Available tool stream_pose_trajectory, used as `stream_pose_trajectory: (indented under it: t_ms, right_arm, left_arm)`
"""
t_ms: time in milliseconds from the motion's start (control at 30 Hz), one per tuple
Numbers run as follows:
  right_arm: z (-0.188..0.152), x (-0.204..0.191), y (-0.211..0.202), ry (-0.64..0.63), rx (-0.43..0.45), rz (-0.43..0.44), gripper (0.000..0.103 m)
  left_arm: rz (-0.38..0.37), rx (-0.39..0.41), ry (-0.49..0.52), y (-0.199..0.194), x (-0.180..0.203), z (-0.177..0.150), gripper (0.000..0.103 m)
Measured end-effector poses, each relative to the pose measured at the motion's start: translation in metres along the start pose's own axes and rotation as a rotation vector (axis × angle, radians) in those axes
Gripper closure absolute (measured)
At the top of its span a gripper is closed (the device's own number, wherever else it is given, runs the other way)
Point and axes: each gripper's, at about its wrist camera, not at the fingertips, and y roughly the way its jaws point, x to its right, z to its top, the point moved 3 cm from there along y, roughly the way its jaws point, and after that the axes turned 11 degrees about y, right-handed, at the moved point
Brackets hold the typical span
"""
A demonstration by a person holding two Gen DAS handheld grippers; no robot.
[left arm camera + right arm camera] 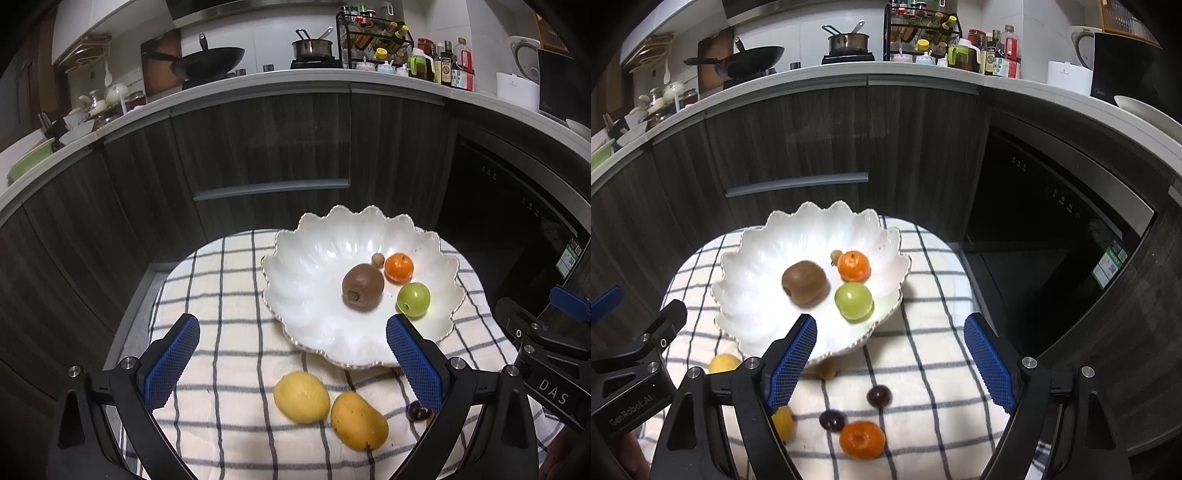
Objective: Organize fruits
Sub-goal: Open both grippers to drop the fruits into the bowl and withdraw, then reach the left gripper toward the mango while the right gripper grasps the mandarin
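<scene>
White porcelain catches the light: a scalloped, gold-edged bowl [314, 280] sits on a cream cloth [221, 295] checked with grey lines, spread over a small tabletop before dark wood cabinets [258, 147].

Seen from the left wrist, the left claw [293, 363] hangs spread wide, its blue pads pinching nothing. Between them, on the cloth at 6 o'clock from the bowl, lie a lemon [301, 397] and, touching it on the right, a yellow mango [359, 421]. A dark plum [416, 410] peeks out beside the right-hand pad. Inside the bowl, toward its 3 o'clock side, a brown kiwi [362, 285] rests beside a small tan round fruit [377, 259], a mandarin [399, 267] and a green apple [413, 299].

Seen from the right wrist, the right claw [890, 363] is likewise spread, with nothing between its blue pads. The bowl lies at 11 o'clock from it, holding the same four fruits. On the cloth near the claw, left to right: the lemon and the mango, both half hidden behind the left-hand finger, a small tan fruit [827, 369] tucked under the bowl's near rim, one plum [832, 420], a second mandarin [861, 439] touching it, and another plum [879, 396] just beyond. Pans, bottles and a spice rack [919, 33] line the kitchen counter behind.
</scene>
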Motion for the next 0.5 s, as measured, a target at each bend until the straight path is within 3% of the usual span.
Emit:
stream_pose_trajectory:
  t_ms: [500]
  right_arm:
    - [-0.048,0.006,0.009,-0.038,-0.073,-0.006,0.02]
  left_arm:
    - [0.031,-0.041,-0.009,-0.003,0.007,-0.048,0.0]
